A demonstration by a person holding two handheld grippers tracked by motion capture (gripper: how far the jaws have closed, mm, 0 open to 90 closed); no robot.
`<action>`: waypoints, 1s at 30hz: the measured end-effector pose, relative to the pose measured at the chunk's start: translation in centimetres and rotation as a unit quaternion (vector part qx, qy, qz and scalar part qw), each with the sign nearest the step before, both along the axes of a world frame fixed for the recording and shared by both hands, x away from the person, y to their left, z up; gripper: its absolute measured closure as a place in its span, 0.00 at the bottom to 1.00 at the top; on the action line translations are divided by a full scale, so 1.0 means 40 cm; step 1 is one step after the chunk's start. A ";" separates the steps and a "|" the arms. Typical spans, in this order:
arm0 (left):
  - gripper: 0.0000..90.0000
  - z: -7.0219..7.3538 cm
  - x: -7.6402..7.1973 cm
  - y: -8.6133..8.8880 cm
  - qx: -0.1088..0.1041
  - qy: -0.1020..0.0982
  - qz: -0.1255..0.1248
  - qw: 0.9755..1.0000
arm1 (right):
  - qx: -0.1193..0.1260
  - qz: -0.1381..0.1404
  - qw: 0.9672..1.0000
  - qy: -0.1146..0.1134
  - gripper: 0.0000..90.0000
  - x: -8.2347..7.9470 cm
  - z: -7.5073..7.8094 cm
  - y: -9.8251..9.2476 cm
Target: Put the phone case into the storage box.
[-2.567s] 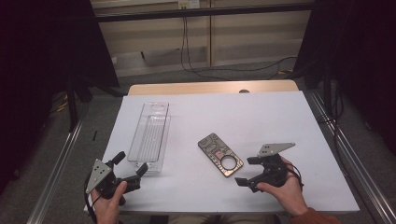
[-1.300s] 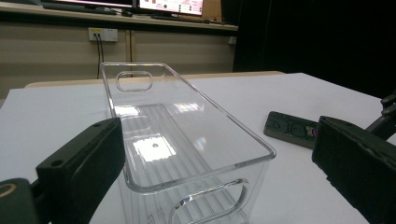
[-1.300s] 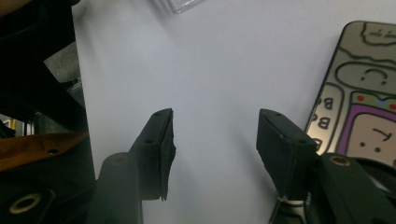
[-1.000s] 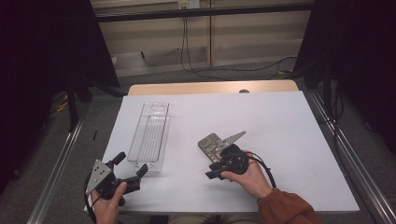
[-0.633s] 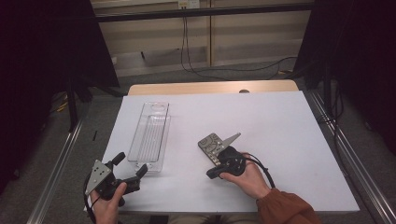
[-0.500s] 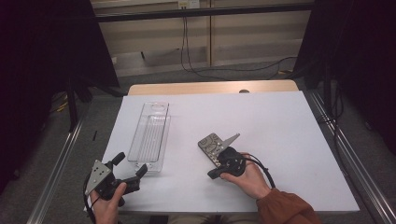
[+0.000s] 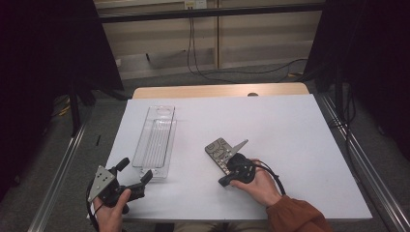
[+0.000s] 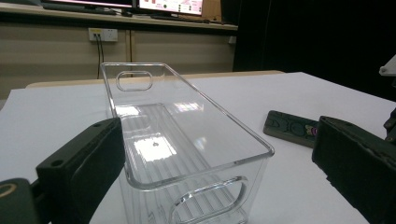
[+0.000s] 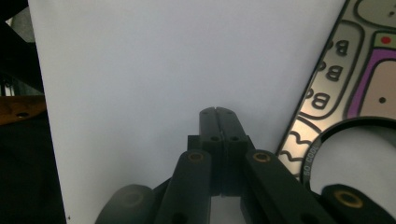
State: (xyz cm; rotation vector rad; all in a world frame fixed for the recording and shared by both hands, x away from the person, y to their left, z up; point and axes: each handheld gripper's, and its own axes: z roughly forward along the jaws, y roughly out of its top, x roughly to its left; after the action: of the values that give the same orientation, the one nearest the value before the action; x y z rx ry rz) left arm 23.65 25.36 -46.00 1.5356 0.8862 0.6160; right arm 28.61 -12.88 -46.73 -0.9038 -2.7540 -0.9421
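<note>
**A:** Where is the right gripper (image 7: 223,182) sitting at this moment?

**B:** In the high view it is lying low on the white table (image 7: 290,125), at about five o'clock from the table's middle, with the person's right hand (image 7: 258,186) wrapped around its body. Its jaws are pressing flat against each other with nothing between them; the right gripper view is showing the two black pads (image 9: 209,126) meeting along a thin seam over bare white surface. They have just been closing, and they are closing on nothing.

**A:** And the flat patterned plate?

**B:** The plate (image 7: 218,152) is lying on the table just at twelve o'clock of that gripper's body. In the right gripper view, the plate (image 9: 341,74) is sitting at two o'clock of the joined tips, just beside them and not caught between them. I cannot tell whether the gripper's side is touching it.

**A:** What about the left side?

**B:** The left gripper (image 7: 135,173) is resting near the table's seven o'clock corner, its jaws standing wide apart. In the left gripper view the near end of the clear plastic tray (image 8: 187,135) is standing between the two pads (image 8: 88,163), which are not pressing on it. The tray (image 7: 157,140) is lying lengthwise, running towards twelve o'clock, well apart from the plate.
</note>
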 end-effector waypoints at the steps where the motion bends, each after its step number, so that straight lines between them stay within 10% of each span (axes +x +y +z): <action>1: 0.03 0.000 0.000 0.000 0.000 0.000 0.000 1.000 | 0.000 0.000 1.000 0.000 1.00 0.000 0.000 0.000; 30: 0.03 0.001 -0.002 0.005 -0.001 -0.001 -0.001 1.000 | -0.017 -0.027 0.999 -0.005 1.00 0.014 0.004 -0.041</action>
State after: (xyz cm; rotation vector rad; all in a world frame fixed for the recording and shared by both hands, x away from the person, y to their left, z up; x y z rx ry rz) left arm 23.58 25.55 -45.96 1.5329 0.8831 0.6157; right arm 29.16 -14.50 -46.58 -0.9845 -2.7755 -0.9146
